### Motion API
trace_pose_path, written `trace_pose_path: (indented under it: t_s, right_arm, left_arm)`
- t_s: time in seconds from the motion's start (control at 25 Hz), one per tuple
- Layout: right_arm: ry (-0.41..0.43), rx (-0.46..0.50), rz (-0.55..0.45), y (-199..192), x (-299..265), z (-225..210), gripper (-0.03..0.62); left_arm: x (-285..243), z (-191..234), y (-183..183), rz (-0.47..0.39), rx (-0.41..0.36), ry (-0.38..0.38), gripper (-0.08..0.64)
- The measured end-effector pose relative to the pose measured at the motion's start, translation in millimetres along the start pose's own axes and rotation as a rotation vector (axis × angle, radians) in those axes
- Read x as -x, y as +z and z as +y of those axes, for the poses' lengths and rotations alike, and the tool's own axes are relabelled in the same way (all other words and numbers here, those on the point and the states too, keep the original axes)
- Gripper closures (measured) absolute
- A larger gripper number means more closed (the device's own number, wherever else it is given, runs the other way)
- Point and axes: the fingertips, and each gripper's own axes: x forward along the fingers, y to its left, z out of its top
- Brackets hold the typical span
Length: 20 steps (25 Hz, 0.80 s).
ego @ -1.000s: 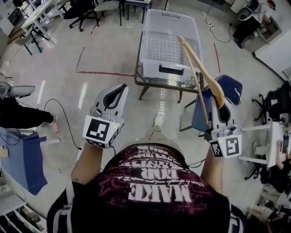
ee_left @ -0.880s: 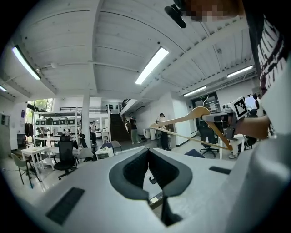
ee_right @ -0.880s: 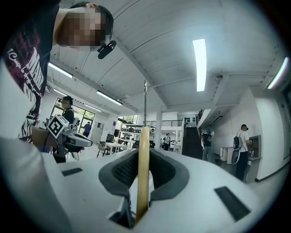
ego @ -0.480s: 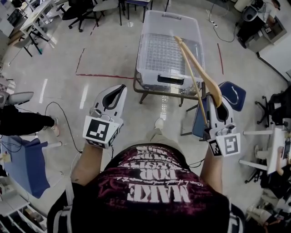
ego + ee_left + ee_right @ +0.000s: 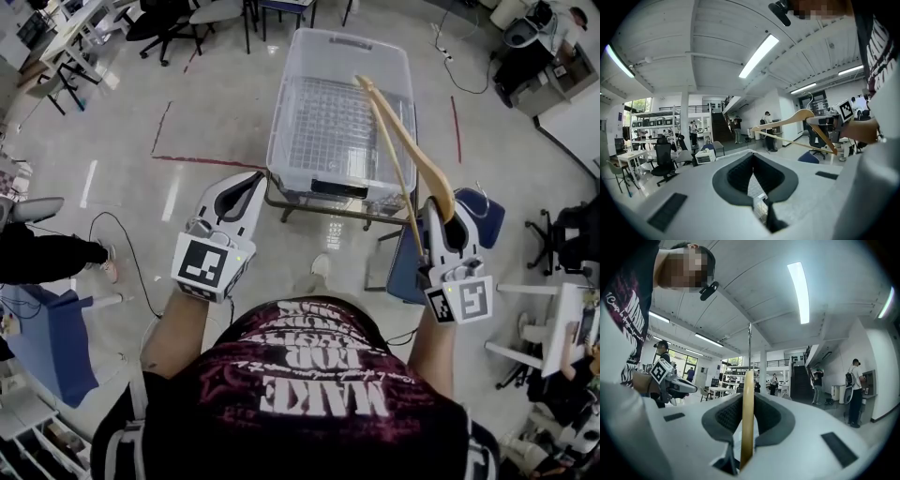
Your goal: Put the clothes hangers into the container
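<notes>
A wooden clothes hanger (image 5: 412, 155) is clamped in my right gripper (image 5: 442, 217), which is shut on it near the hanger's middle. One arm and the crossbar slant up and left, and their far end hangs over the right part of the clear plastic container (image 5: 281, 141). In the right gripper view the hanger (image 5: 747, 418) stands edge-on between the pads. My left gripper (image 5: 244, 187) is shut with nothing in it, just short of the container's near left corner. The left gripper view shows the hanger (image 5: 797, 116) off to the right.
The container rests on a metal-framed stand (image 5: 323, 204). A blue chair (image 5: 478, 217) sits under my right gripper. Office chairs (image 5: 173, 23) and desks line the far edge, red tape (image 5: 202, 161) marks the floor, and a cable (image 5: 127, 234) lies at the left.
The person has stepped closer to the container, which now sits nearer in view. The hanger's far end has moved from the container's right edge to over its inside. Both grips are unchanged.
</notes>
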Motion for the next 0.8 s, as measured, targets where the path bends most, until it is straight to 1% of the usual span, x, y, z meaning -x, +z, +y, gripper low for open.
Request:
trace_pose_path:
  t_s: [0.12,0.24,0.44,0.8]
  right_arm:
    - [0.003,-0.020,0.004,-4,-10,-14,0.531]
    - [0.017,-0.021,0.010,-4,-19,-28,0.531]
    - [0.024,-0.037,0.004,-12,-38,-62,0.531]
    - [0.102,-0.042,-0.028,-15,-78,-113,0.531]
  left_arm:
    - [-18,0,1,0.013,-0.002,-0.006,0.554]
    - [-38,1,11,0.011,-0.007,-0.004,0.554]
    - [-74,-1,16,0.015,-0.004,-0.008,0.554]
    - [-128,-6,40,-0.006,-0.025,0.029,0.554]
